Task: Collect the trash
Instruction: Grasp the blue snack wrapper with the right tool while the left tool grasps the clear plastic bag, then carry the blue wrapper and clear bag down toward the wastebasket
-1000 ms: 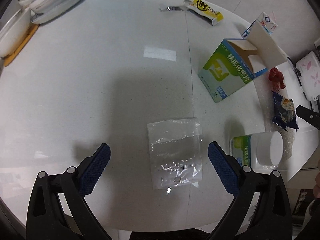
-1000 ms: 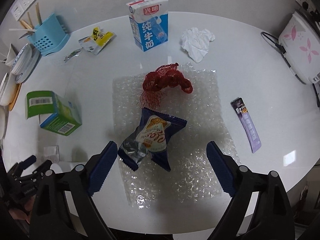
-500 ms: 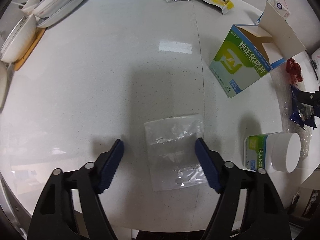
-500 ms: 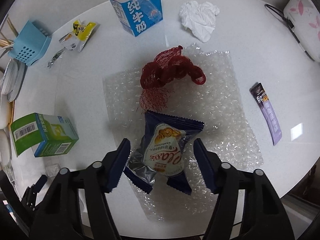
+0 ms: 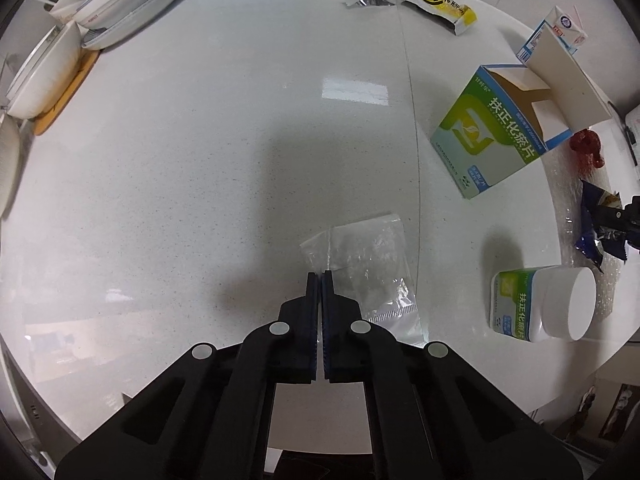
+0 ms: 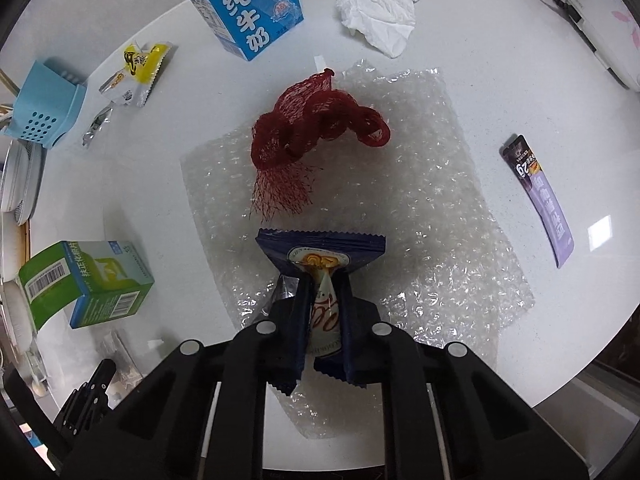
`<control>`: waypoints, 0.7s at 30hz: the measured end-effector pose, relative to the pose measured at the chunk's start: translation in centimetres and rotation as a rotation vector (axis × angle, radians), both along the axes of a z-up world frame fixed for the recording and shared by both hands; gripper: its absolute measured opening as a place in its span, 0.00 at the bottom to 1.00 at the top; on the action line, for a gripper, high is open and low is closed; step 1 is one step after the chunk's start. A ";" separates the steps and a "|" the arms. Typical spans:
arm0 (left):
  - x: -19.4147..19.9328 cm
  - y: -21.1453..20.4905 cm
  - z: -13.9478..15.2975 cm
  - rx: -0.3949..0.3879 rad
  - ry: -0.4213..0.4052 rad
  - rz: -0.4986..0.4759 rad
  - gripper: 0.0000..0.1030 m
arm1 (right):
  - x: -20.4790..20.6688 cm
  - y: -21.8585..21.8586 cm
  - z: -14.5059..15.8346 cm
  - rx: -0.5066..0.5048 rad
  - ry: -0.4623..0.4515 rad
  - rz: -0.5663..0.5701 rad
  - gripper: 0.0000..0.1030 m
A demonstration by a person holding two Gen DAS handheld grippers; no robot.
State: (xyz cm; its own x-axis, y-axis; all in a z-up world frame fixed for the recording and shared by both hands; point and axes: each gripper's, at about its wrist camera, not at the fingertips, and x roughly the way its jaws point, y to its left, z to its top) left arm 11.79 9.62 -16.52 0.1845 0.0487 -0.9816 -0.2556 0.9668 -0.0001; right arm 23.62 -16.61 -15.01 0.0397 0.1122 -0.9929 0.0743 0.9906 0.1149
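1. Left wrist view: the left gripper (image 5: pixel 320 276) was seen w/ jaws pressed together on the edge of a clear plastic bag (image 5: pixel 366 264), which lay flat on the white table (image 5: pixel 180 168).
2. To the right, a green-and-white carton (image 5: pixel 494 136) w/ open flap was printed "扶正化瘀片"; a white-capped bottle (image 5: pixel 540 304) lying on its side carried the same characters.
3. At the far edge a yellow wrapper (image 5: pixel 438 4) was noted, its print too small to read. White bowls (image 5: pixel 92 12) were stacked top left.
4. Right wrist view: the right gripper (image 6: pixel 325 280) was seen clamped on a dark blue snack packet (image 6: pixel 322 252), cursive logo not legible, over a bubble wrap sheet (image 6: pixel 420 200).
5. A red mesh net (image 6: pixel 316 136) rested on the wrap beyond the packet.
6. A blue milk carton (image 6: pixel 248 8) read "纯牛奶". A purple sachet (image 6: pixel 538 200) showed "29". A crumpled tissue (image 6: pixel 380 12) lay near the carton.
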 end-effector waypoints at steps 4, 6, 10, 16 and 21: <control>-1.4 0.2 -0.1 -0.016 -0.014 -0.008 0.00 | -0.5 0.2 1.0 -0.003 -0.022 0.017 0.12; -1.6 0.2 0.2 -0.020 -0.023 -0.013 0.00 | -0.8 0.2 1.6 0.002 -0.034 0.023 0.12; -2.1 0.1 1.4 -0.017 -0.053 -0.017 0.00 | -1.7 -0.1 2.6 0.011 -0.059 0.032 0.12; -2.7 -0.1 4.4 -0.006 -0.102 -0.005 0.00 | -3.2 -1.3 4.4 0.021 -0.107 0.046 0.12; -3.5 0.6 6.7 0.004 -0.152 0.005 0.00 | -4.8 -2.2 6.2 0.019 -0.158 0.068 0.12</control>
State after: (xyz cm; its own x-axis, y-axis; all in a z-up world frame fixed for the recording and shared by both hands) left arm 8.28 10.20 -9.78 0.3312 0.0535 -0.9421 -0.2576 0.9656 -0.0357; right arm 18.82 -18.85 -8.80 0.1864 0.1384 -0.9727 -0.0136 0.9903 0.1383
